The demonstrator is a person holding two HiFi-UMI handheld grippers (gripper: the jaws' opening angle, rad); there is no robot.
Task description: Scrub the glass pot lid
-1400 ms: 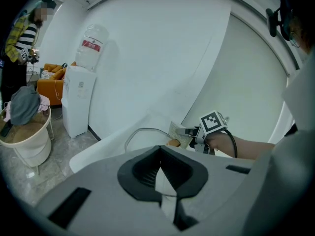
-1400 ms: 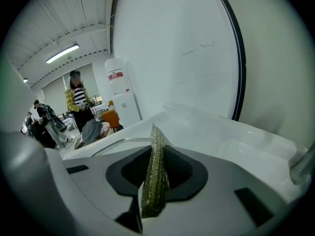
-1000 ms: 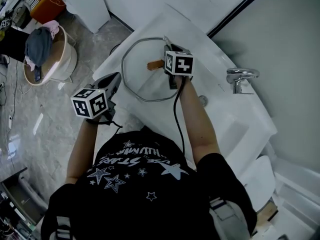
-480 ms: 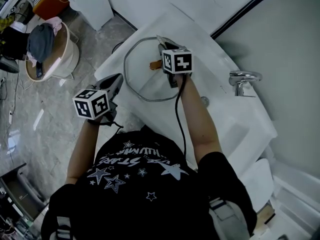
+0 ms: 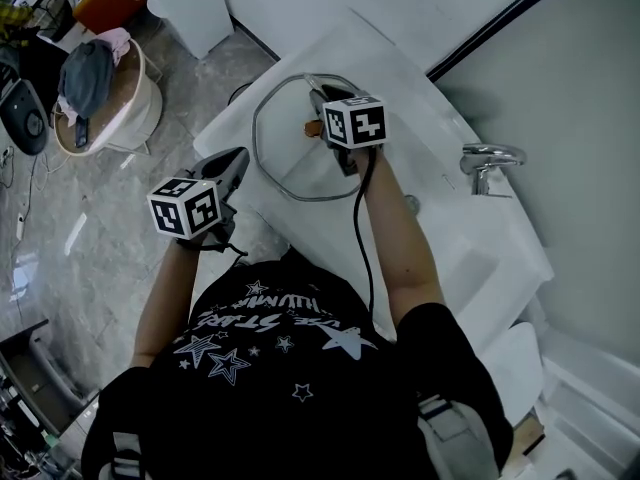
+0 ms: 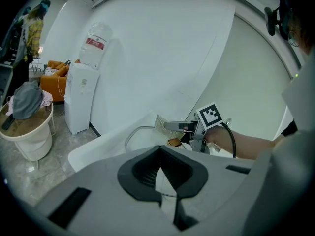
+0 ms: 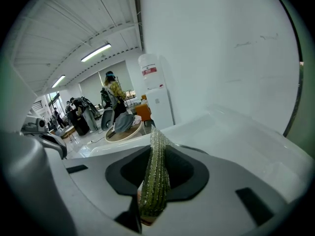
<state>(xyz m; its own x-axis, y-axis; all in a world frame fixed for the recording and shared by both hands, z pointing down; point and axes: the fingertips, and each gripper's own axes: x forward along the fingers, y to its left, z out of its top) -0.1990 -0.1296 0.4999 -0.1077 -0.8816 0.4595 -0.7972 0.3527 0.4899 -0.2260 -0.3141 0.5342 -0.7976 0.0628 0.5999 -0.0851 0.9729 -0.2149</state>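
Barely anything is being changed since moment ago — glass pot lid [image 5: 290,158] is being held by rim in clenched left claw [image 5: 237,159] over white desk [image 5: 392,68]. Scouring pad [image 7: 153,181], pinched in right claw [image 5: 318,96], is being kept beside lid's knob [image 5: 312,127] — scrubbing judged under way.

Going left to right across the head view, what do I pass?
Laundry basket → left tool → right tool → faucet
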